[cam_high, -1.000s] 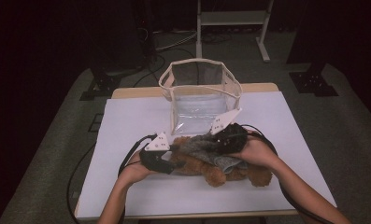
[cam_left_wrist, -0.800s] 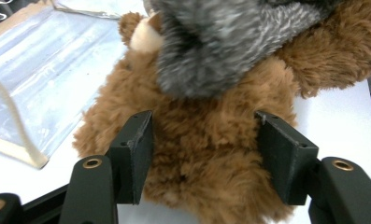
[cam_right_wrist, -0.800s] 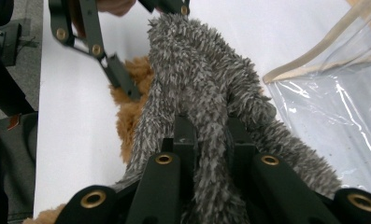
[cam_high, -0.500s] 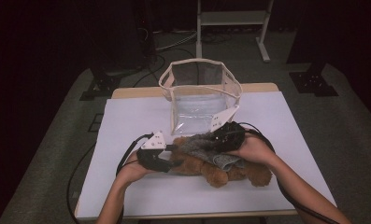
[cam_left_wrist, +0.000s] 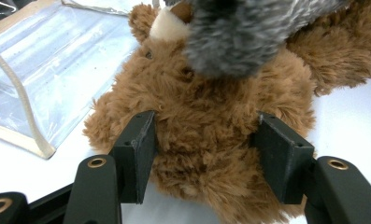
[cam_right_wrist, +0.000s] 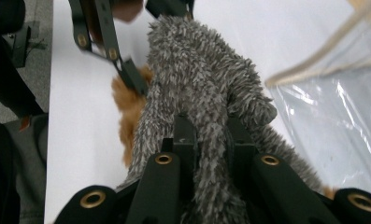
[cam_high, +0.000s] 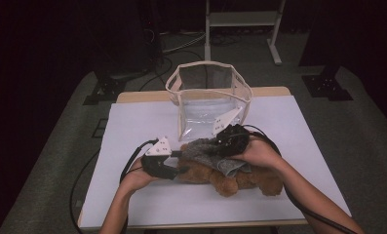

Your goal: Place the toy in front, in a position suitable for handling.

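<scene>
Both grippers on soft toys.
Left gripper (cam_left_wrist: 204, 154) fingers clamp the bear (cam_left_wrist: 211, 116); right gripper (cam_right_wrist: 210, 140) fingers pinch the grey cloth (cam_right_wrist: 202, 88), its lower end hidden at 6 o'clock.

No readable text, label, brand, number or sign anywhere on the table, the toys or the bag.

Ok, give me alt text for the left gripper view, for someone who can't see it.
Two black jaws of the left gripper press into the sides of a fluffy brown teddy bear lying on a white table. A shaggy grey plush cloth lies over the bear's top, and a clear plastic bag with beige trim sits to the left.
</scene>
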`<state>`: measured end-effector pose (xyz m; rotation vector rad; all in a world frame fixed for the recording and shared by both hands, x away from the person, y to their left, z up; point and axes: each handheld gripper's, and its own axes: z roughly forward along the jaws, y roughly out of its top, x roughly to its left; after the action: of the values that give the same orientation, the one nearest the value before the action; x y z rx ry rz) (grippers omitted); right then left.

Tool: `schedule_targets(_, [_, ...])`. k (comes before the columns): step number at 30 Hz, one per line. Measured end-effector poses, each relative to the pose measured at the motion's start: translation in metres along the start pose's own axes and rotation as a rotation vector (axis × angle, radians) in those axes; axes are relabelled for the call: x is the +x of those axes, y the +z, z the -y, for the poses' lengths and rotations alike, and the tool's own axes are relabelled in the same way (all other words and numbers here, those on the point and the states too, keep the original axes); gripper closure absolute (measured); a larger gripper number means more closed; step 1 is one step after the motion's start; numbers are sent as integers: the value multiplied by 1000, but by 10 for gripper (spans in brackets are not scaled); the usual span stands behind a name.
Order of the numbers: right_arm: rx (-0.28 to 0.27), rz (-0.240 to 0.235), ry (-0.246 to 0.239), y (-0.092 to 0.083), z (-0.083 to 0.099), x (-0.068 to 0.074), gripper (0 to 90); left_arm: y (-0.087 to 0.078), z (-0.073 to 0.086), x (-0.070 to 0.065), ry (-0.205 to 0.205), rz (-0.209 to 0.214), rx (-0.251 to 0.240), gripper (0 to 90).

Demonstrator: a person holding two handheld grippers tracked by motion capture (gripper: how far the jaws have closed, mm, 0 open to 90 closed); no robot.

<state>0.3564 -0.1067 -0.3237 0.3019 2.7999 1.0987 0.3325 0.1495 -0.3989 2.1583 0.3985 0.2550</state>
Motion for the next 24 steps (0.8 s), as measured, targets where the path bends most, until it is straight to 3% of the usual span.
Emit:
schedule_targets(6, [39,-46,-8,7,1,3,779,2,0,-1,1,16,-5,406])
schedule_targets(13, [1,6,13,-2,-10,-13,779,2,0,-3,7,31,-4,407])
schedule_targets(17, [41,-12,33,8,-3,-16,780,-2,0,-1,12,39,-11,427])
schedule_targets(20, [37,-56,44,7,1,-14,780,1,0,-3,7,64,-15,443])
schedule_targets(24, [23,-32,41,1,-8,-18,780,5,0,-6,11,78,-3,438])
